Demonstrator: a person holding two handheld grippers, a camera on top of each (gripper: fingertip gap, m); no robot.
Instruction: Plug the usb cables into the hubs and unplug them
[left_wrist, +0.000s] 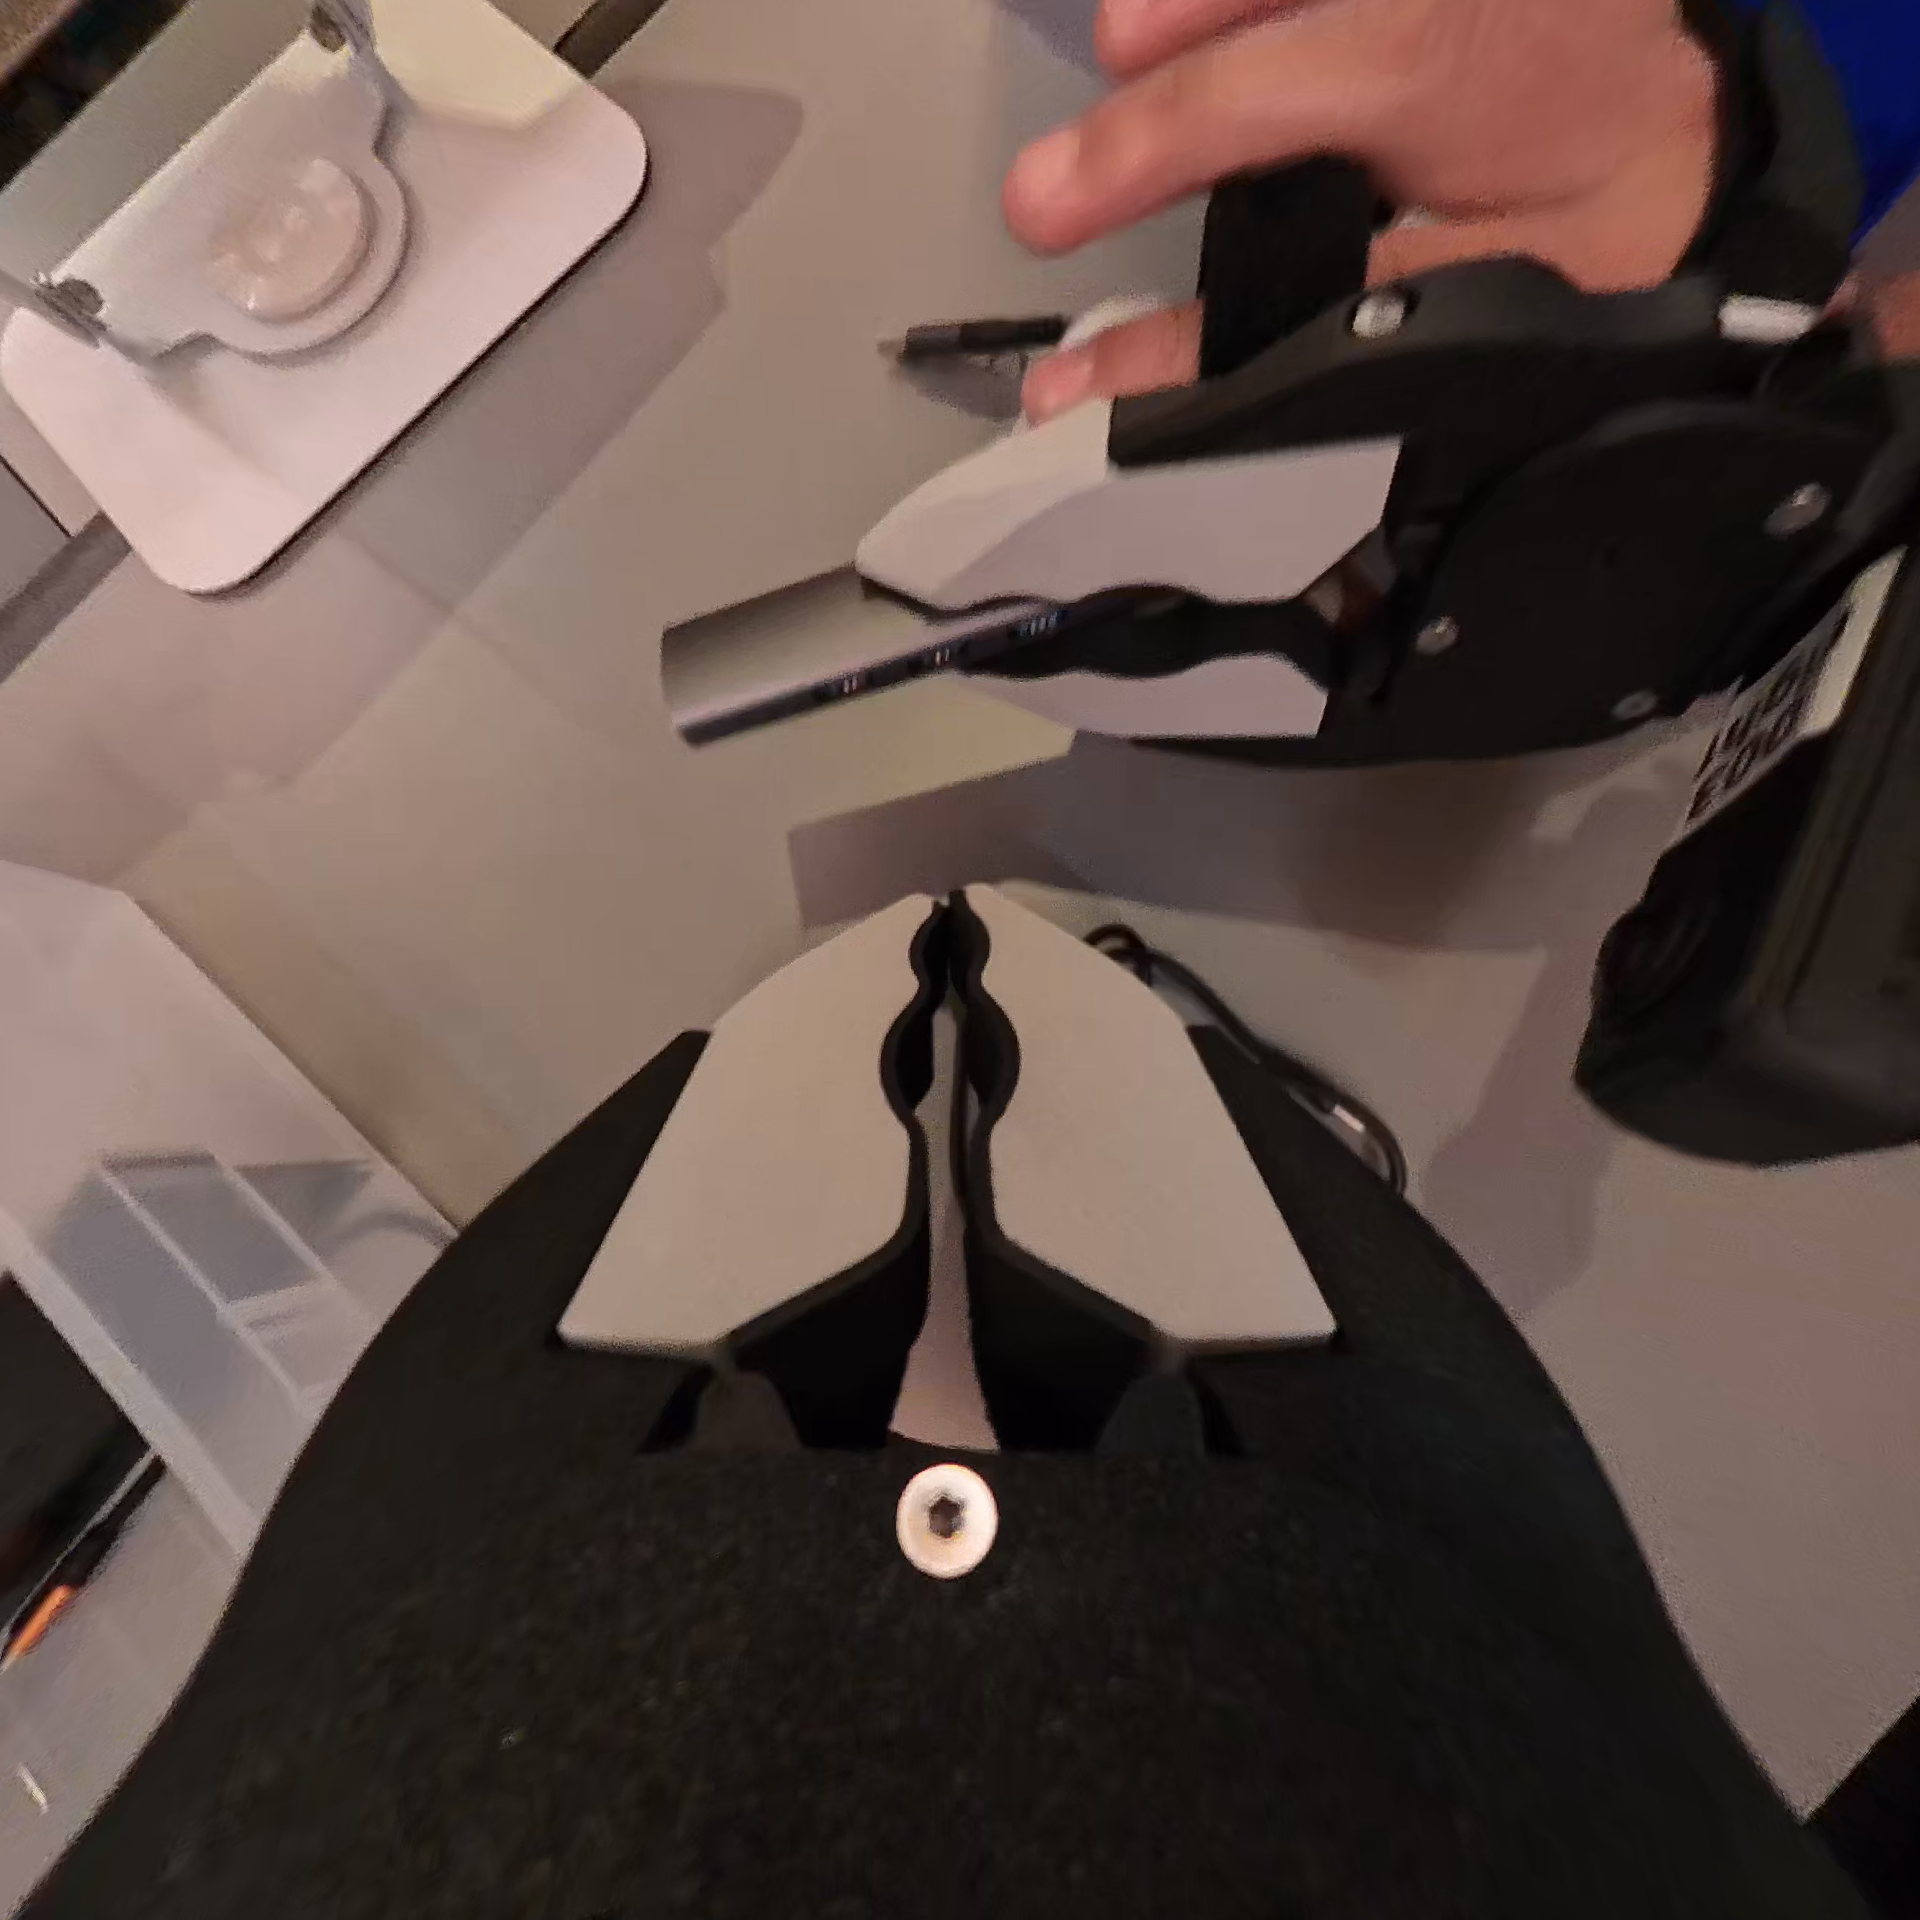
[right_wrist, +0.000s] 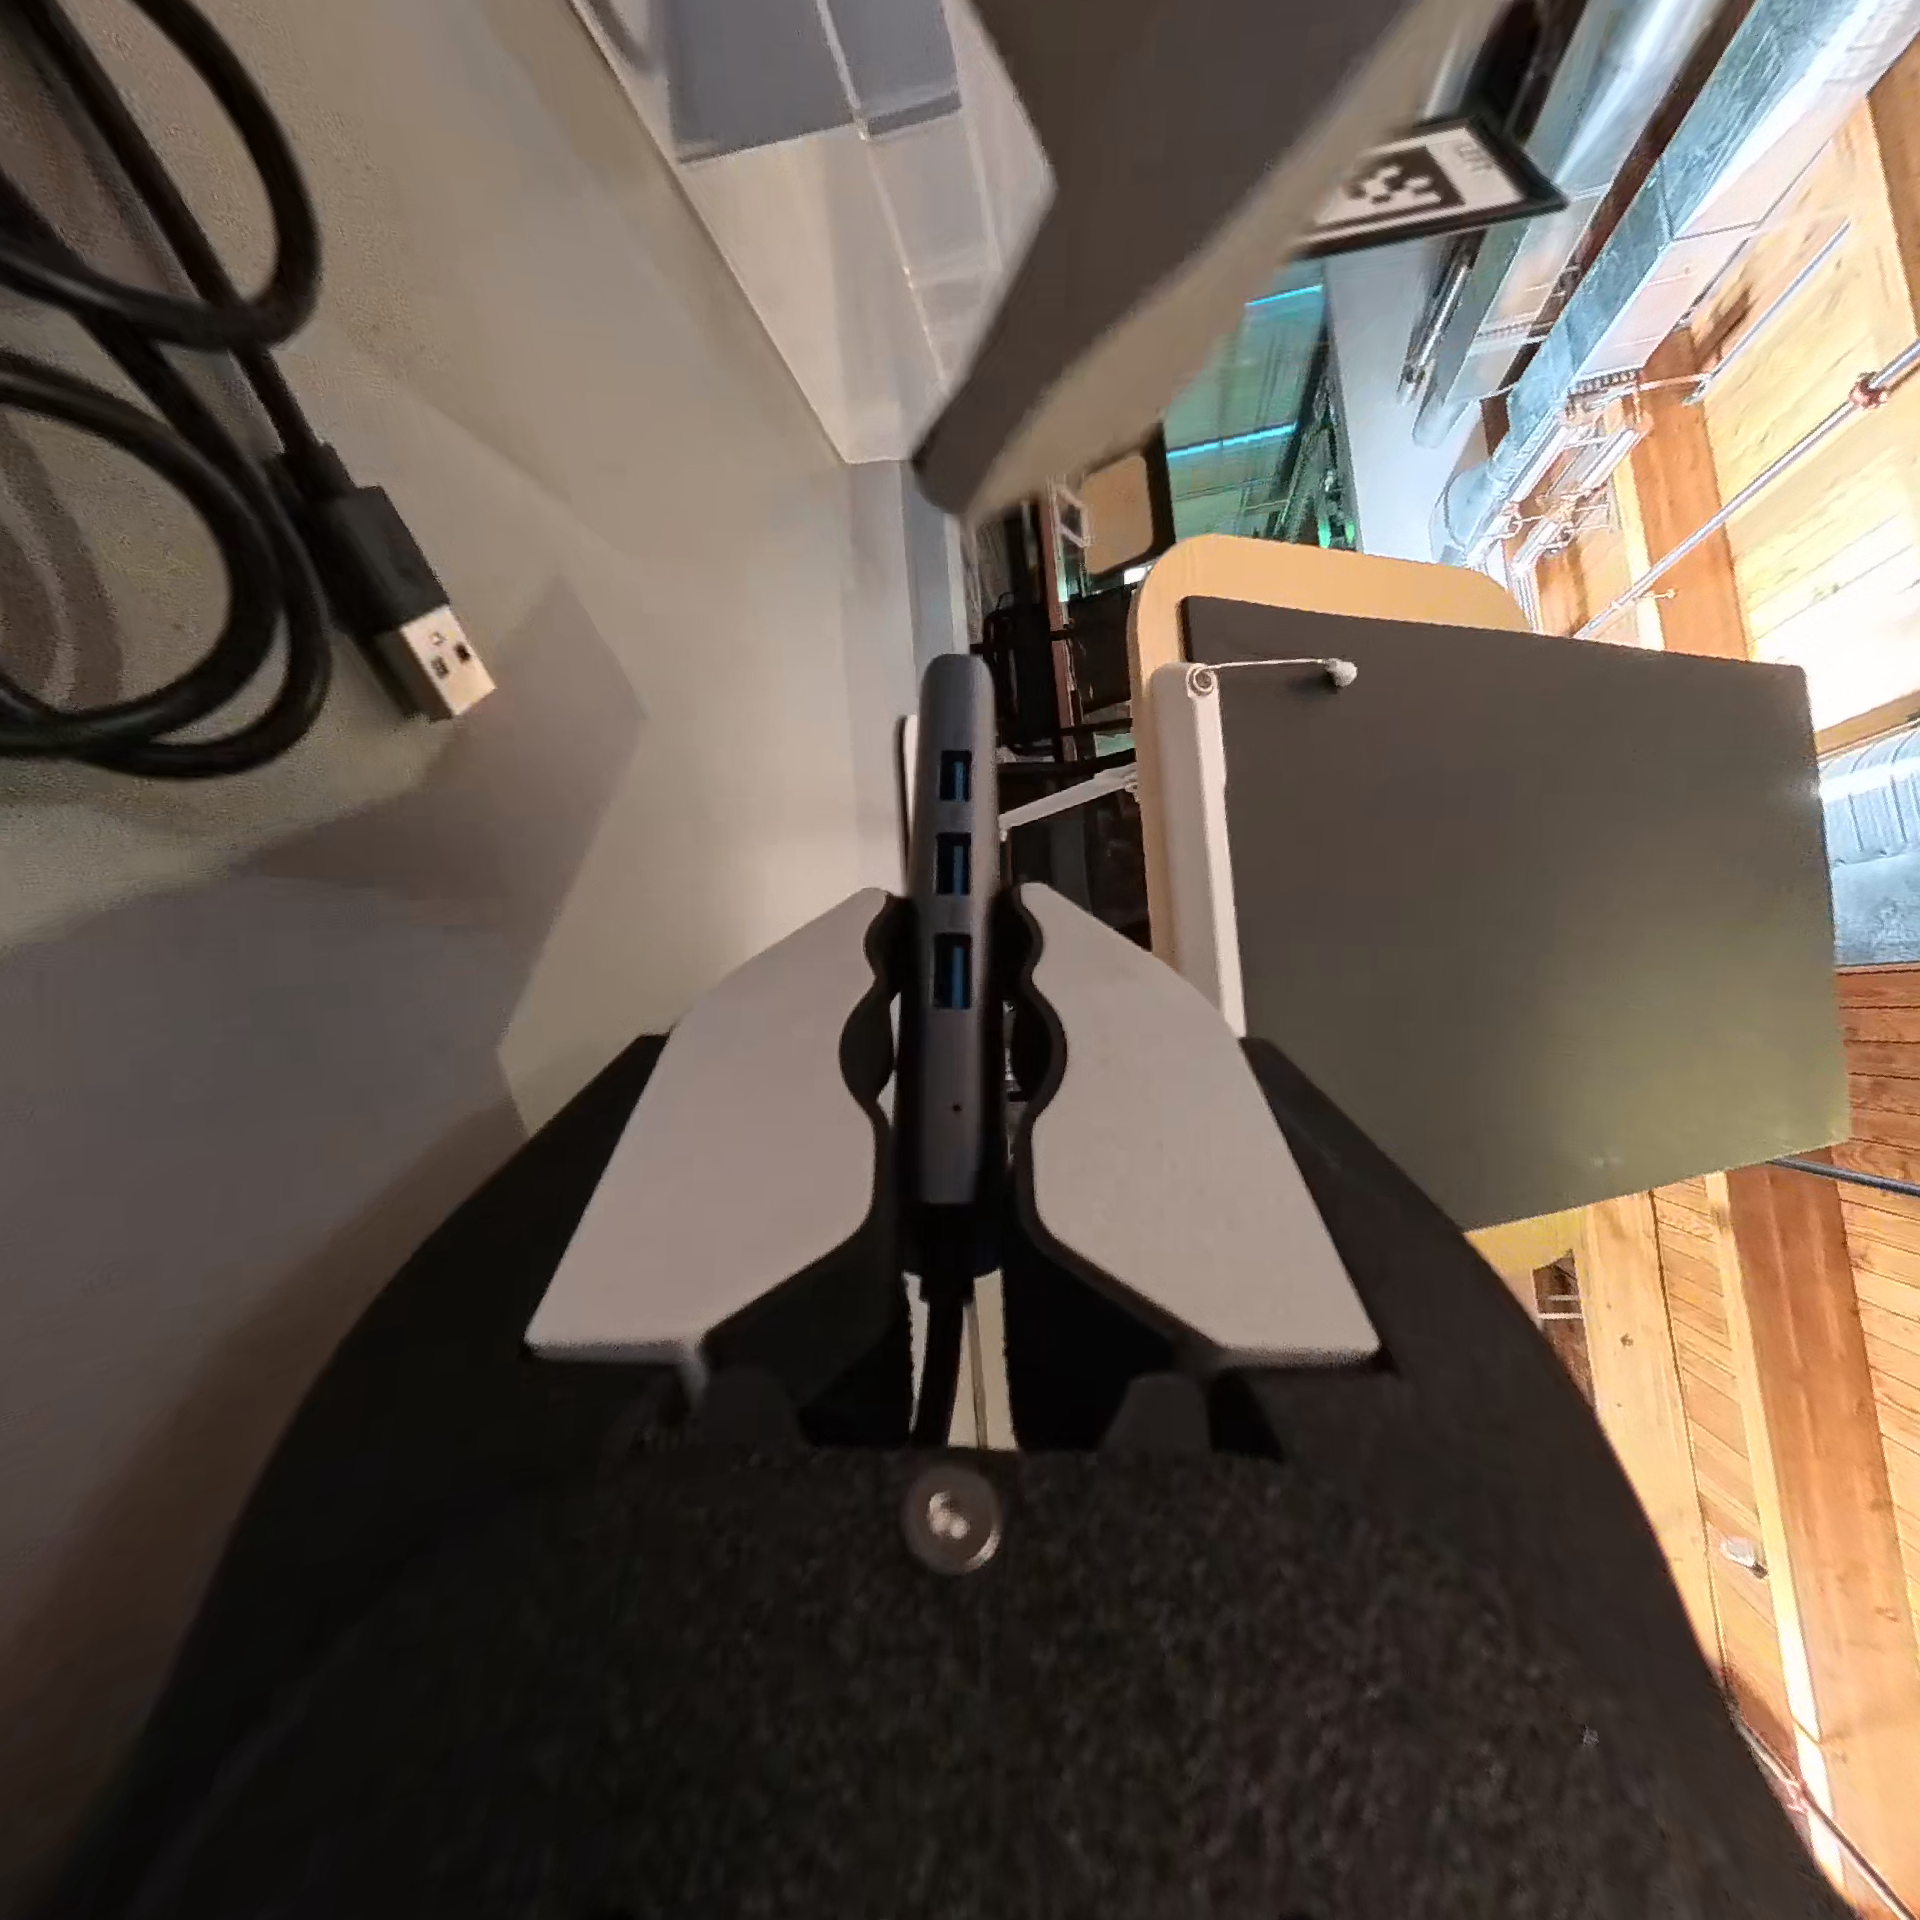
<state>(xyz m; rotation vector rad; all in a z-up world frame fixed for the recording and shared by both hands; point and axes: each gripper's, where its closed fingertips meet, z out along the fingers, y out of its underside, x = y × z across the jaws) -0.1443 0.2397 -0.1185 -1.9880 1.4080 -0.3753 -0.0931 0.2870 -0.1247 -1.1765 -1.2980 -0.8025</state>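
Observation:
My right gripper (right_wrist: 951, 920) is shut on a slim grey USB hub (right_wrist: 948, 821), gripping its flat sides. Three blue ports face the camera and the hub's black cord runs back between the fingers. In the left wrist view the same gripper (left_wrist: 935, 623) holds the hub (left_wrist: 769, 670) in the air above the grey table (left_wrist: 499, 831), a person's hand (left_wrist: 1351, 125) around it. My left gripper (left_wrist: 951, 906) is shut, with nothing visible between its tips, just below the hub. A coiled black USB cable (right_wrist: 156, 436) with a bare USB-A plug (right_wrist: 431, 639) lies on the table. Part of a cable (left_wrist: 1288, 1070) shows beside my left fingers.
A white pad with a metal bracket (left_wrist: 312, 312) lies at the far left of the table. A small black plug (left_wrist: 977, 338) lies farther back. A clear plastic box (right_wrist: 883, 208) stands at the table edge and also shows in the left wrist view (left_wrist: 208, 1257). A chair with a dark panel (right_wrist: 1507, 914) stands beyond.

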